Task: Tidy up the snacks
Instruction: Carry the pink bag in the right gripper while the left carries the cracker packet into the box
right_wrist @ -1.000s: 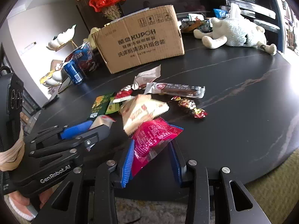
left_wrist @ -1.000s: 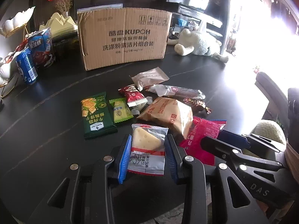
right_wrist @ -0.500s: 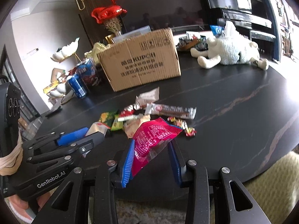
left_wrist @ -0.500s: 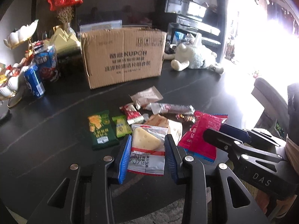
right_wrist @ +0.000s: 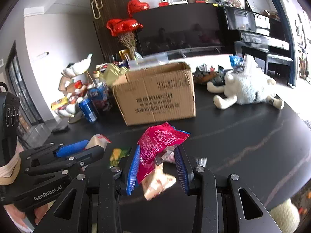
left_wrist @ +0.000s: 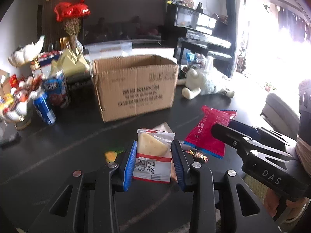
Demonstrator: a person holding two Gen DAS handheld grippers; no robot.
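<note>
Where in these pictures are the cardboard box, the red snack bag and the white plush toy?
cardboard box (left_wrist: 136, 89): left wrist view, on its printed front face.
red snack bag (right_wrist: 161, 141): right wrist view, on the upper printed part of the bag, above the tongs.
white plush toy (right_wrist: 246, 89): right wrist view, on its fluffy body.

Box (left_wrist: 136, 89) mid-table (left_wrist: 58, 145); cans (left_wrist: 44, 108) to its left, plush toy (left_wrist: 206, 81) right, snack pkts (right_wrist: 118, 154) in front.

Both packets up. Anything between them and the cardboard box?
Nothing visible. The cheese-print packet and the pink packet are held above the table; bare tabletop lies ahead to the open-topped cardboard box.
</note>
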